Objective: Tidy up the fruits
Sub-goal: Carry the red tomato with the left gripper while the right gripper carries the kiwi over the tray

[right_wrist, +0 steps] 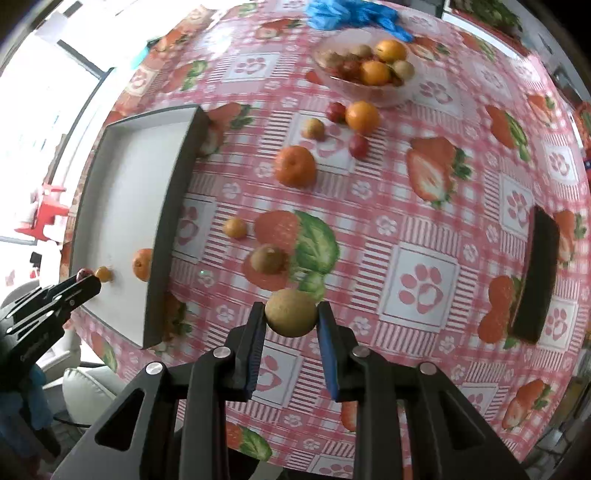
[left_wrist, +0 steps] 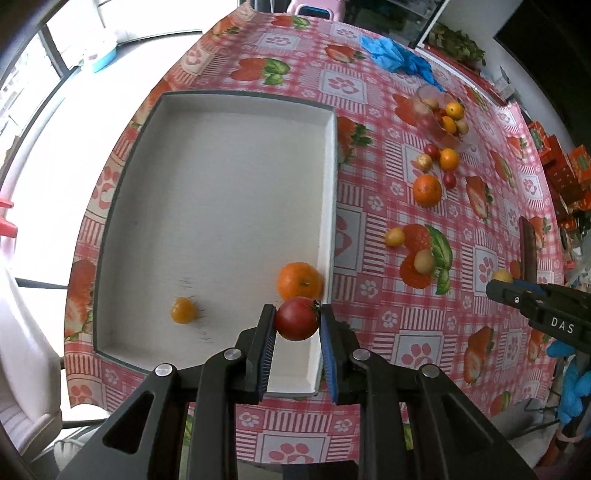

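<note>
My left gripper [left_wrist: 297, 314] is shut on a red tomato [left_wrist: 297, 319], held over the near right corner of the white tray [left_wrist: 328, 184]. An orange [left_wrist: 300, 280] and a small yellow fruit [left_wrist: 183, 310] lie in the tray. My right gripper [right_wrist: 291, 312] is shut on a greenish-brown round fruit [right_wrist: 291, 312] above the tablecloth, right of the tray [right_wrist: 173, 206]. Loose on the cloth are an orange [right_wrist: 295, 166], a small yellow fruit [right_wrist: 235, 228], a brown fruit [right_wrist: 268, 259] and several more near a clear bowl [right_wrist: 365, 92] of fruit.
A second dark-walled tray [right_wrist: 535, 280] stands at the right of the table. Blue plastic [right_wrist: 351, 14] lies at the far edge behind the bowl. The table's near edge runs just below both grippers. A red stool [right_wrist: 44, 214] stands off the left side.
</note>
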`<state>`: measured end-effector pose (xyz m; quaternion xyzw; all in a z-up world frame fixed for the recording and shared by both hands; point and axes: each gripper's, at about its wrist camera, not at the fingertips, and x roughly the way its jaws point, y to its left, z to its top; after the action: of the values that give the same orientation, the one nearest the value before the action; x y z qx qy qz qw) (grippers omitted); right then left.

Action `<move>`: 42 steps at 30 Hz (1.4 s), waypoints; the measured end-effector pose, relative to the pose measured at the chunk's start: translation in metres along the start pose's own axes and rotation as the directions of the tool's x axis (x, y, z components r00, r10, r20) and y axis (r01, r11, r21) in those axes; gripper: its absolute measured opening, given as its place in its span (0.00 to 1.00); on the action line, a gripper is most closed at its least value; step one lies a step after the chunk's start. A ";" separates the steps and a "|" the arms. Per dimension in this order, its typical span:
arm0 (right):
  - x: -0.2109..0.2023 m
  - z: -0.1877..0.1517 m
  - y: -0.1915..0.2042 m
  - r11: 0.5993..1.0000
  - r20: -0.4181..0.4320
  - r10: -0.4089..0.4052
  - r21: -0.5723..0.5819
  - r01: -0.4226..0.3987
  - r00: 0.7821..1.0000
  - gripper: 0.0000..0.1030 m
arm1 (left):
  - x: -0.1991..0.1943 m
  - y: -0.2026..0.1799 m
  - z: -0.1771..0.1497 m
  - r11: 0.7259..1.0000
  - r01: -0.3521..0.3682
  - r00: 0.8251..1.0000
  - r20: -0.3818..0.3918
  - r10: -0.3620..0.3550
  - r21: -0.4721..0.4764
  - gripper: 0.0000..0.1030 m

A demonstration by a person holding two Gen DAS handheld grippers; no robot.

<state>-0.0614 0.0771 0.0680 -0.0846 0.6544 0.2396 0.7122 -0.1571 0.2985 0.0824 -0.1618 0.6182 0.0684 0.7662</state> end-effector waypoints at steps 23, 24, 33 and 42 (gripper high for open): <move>0.011 0.031 0.087 0.983 -0.011 0.042 -0.179 -0.043 0.999 0.29 | -0.002 0.053 -0.005 0.996 -0.016 1.000 0.012 0.017 -0.082 0.24; 0.013 0.033 0.090 0.982 -0.013 0.046 -0.185 -0.048 0.999 0.29 | -0.001 0.055 -0.005 0.996 -0.020 1.000 0.010 0.021 -0.085 0.24; 0.029 0.046 0.124 0.970 -0.031 0.086 -0.226 -0.090 0.996 0.29 | 0.011 0.072 -0.001 0.993 -0.053 0.999 -0.013 0.052 -0.106 0.24; 0.047 0.056 0.150 0.961 -0.055 0.094 -0.256 -0.105 0.994 0.29 | 0.026 0.078 0.008 0.991 -0.063 0.998 -0.030 0.060 -0.120 0.24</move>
<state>-0.0776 0.2429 0.0581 -0.1488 0.6359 0.3565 0.6681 -0.1677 0.3719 0.0458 -0.1896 0.6276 0.1269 0.7443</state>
